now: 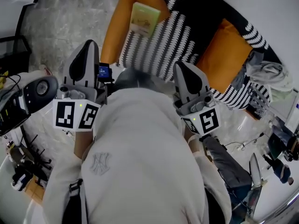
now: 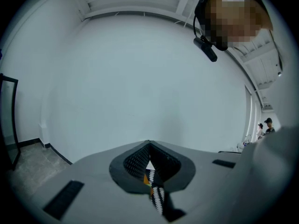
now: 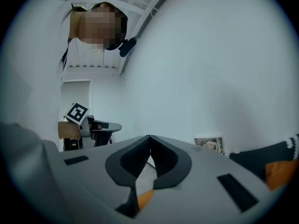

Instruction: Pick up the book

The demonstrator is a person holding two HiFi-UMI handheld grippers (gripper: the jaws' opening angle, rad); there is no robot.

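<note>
Book (image 1: 144, 18): lies on orange cushion (image 1: 114, 31), well ahead of both grippers. Left gripper (image 1: 90, 45), right gripper (image 1: 181, 66): jaws pressed together, empty. Risk: unopened jaws would likely shove book away, not grasp it.

striped black-and-white blanket (image 1: 159, 45) between two cushions | orange cushion (image 1: 224, 55) right of it | second orange cushion (image 1: 114, 31) left | heap of clothes (image 1: 268, 76) beside right cushion | grey marbled floor (image 1: 60, 22) | picture (image 3: 209, 143) against white wall (image 3: 210, 69)
</note>
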